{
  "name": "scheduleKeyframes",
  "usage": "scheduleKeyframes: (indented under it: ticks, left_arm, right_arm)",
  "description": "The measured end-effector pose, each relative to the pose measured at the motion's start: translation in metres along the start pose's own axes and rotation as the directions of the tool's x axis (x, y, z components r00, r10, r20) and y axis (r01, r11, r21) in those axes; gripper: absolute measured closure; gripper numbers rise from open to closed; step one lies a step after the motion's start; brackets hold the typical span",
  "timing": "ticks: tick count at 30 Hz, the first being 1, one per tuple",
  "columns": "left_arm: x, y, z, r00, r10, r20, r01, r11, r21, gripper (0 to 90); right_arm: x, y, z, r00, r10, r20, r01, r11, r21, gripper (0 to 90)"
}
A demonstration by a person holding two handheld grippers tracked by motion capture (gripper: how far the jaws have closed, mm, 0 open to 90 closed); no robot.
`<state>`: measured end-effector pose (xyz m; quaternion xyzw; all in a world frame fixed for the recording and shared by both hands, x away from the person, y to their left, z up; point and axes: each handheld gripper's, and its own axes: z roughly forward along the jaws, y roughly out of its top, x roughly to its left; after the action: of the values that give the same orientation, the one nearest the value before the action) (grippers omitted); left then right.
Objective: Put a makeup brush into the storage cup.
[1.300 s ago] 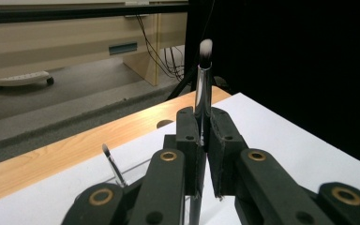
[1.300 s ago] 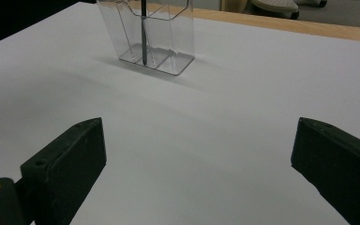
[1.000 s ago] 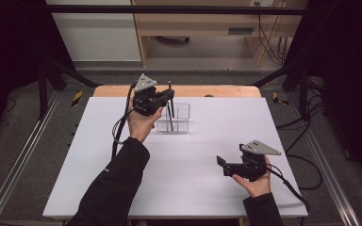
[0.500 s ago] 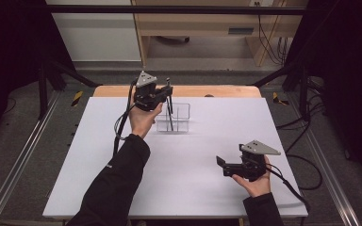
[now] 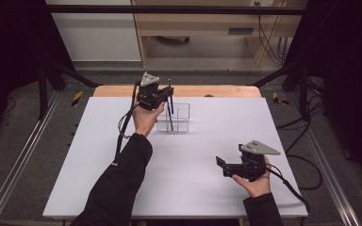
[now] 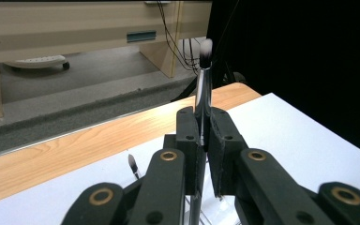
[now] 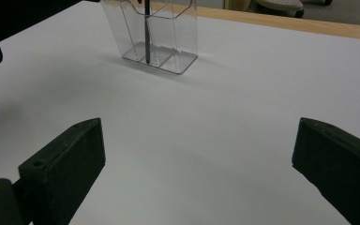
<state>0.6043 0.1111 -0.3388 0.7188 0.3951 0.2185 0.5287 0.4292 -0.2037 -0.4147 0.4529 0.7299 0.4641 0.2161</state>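
Step in hand: placing a slim dark-handled makeup brush (image 5: 169, 106) with a pale bristle tip into the clear plastic compartmented holder (image 5: 179, 117), which stands near the far edge of the white surface (image 5: 207, 188), left of its middle. Left claw (image 6: 205, 140) is clamped tight on the brush's shaft, bristles up; the lower end already sits inside the holder's left compartment. A second brush tip shows low in the left gripper view. Next move, by my reading: ease the brush down until it rests, then release. Right claw (image 7: 194, 178) hovers near the right-hand near corner, jaws wide apart, holding nothing.
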Motion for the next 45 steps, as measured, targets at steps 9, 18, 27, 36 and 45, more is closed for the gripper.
scheduleKeyframes:
  ticks: [9, 18, 27, 36, 45]
  left_arm:
    - [0.000, -0.011, 0.006, 1.0000, 0.004, -0.007, -0.003, 0.9999, 0.014, 83.4]
    - [0.002, -0.025, 0.009, 0.9999, -0.006, -0.009, 0.006, 0.9999, 0.014, 83.5]
    - [0.003, -0.035, 0.012, 0.9998, -0.019, -0.003, 0.019, 0.9997, 0.015, 83.5]
    - [0.002, -0.045, 0.016, 0.9998, -0.022, 0.002, 0.021, 0.9993, 0.032, 83.4]
    - [0.004, -0.052, 0.014, 0.9997, -0.016, 0.017, 0.015, 0.9979, 0.062, 82.7]
  right_arm:
    - [0.000, 0.000, -0.001, 1.0000, 0.001, -0.002, -0.001, 1.000, -0.005, 3.5]
    - [0.000, 0.000, 0.000, 1.0000, -0.006, 0.001, 0.006, 1.000, 0.000, 3.7]
    - [0.001, -0.001, 0.000, 1.0000, -0.006, 0.000, 0.006, 1.000, 0.000, 3.7]
    - [0.001, -0.001, 0.001, 1.0000, -0.010, 0.001, 0.010, 1.000, 0.004, 3.7]
    - [0.001, -0.001, 0.001, 1.0000, -0.009, -0.001, 0.009, 1.000, 0.002, 3.6]
